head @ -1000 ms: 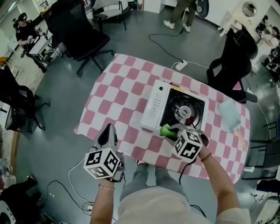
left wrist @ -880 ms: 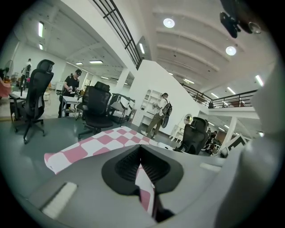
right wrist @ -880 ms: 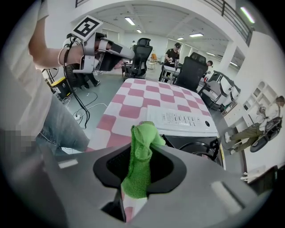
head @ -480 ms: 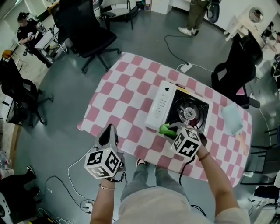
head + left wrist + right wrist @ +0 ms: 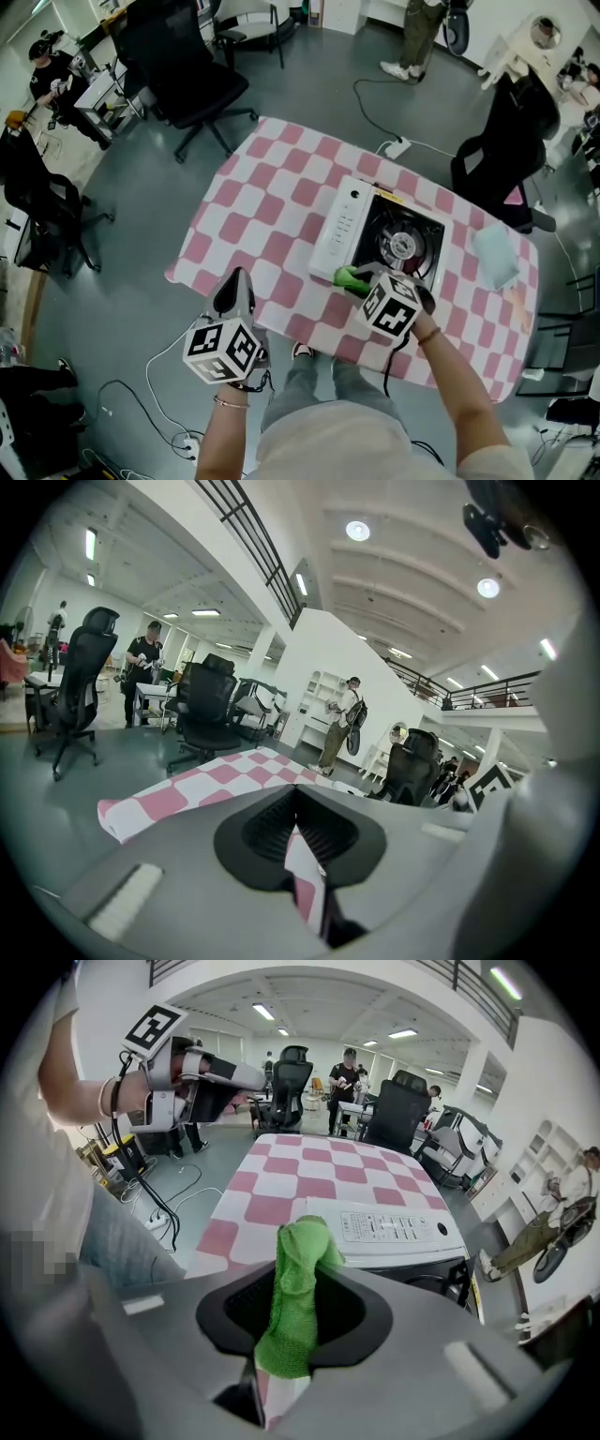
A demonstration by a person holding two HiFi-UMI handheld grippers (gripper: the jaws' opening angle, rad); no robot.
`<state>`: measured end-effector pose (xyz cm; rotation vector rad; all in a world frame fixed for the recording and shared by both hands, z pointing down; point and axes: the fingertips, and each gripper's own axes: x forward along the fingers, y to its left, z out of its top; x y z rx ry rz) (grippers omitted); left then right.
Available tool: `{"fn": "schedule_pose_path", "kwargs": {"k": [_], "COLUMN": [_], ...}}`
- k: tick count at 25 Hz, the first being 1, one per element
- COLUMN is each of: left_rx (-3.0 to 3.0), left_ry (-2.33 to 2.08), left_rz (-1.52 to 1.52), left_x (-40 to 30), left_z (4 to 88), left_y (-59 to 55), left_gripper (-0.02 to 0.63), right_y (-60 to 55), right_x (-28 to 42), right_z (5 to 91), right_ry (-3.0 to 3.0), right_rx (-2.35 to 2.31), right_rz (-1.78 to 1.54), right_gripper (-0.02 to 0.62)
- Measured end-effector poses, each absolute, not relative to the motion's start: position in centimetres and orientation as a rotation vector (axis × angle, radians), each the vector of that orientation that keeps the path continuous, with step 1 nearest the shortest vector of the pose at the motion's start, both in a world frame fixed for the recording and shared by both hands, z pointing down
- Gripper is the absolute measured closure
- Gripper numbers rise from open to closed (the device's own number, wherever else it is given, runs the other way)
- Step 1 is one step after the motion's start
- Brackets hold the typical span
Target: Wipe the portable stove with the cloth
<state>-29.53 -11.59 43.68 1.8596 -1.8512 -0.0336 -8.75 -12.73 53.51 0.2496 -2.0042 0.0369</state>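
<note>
The portable stove (image 5: 375,234), with a white control panel and a black burner well, sits on the pink checked table (image 5: 267,216). My right gripper (image 5: 364,279) is shut on a green cloth (image 5: 348,277), which is at the stove's near edge by the corner of the white panel. In the right gripper view the cloth (image 5: 294,1288) hangs bunched between the jaws, and the control panel (image 5: 389,1230) lies just ahead. My left gripper (image 5: 234,292) hovers off the table's near edge, away from the stove. Its jaws (image 5: 298,822) are closed with nothing held.
A pale blue folded item (image 5: 495,253) lies on the table's right side. Black office chairs (image 5: 511,141) stand behind the table on the right and at the far left (image 5: 183,70). A power strip (image 5: 399,145) with its cable lies on the floor beyond.
My right gripper has slid the green cloth a little to the left along the stove's near edge, toward the white panel. The left gripper has stayed put.
</note>
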Motion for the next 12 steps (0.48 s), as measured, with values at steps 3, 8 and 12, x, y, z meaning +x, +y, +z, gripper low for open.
{"fn": "schedule_pose_path", "kwargs": {"k": [3,8,12], "left_rx": [1.863,1.881,1.914], "left_ry": [-1.841,-1.822,-1.801], "left_rz": [-0.030,-0.026,-0.015], "left_x": [-29.1,-28.5,-27.5], "left_z": [43.8,43.5,42.9], "left_y": [-11.7,-12.1,-12.9], "left_gripper": [0.606,0.606,0.606], "right_y": [-12.6,-12.4,-12.2], "right_x": [-8.6,-8.2,-7.8], "right_z": [53.5,52.9,52.3], "right_ry": [-2.004,-2.028,-2.052], "right_rx": [0.258,0.285,0.308], "right_rz": [0.033,0.036,0.060], "right_gripper": [0.497,0.497,0.497]}}
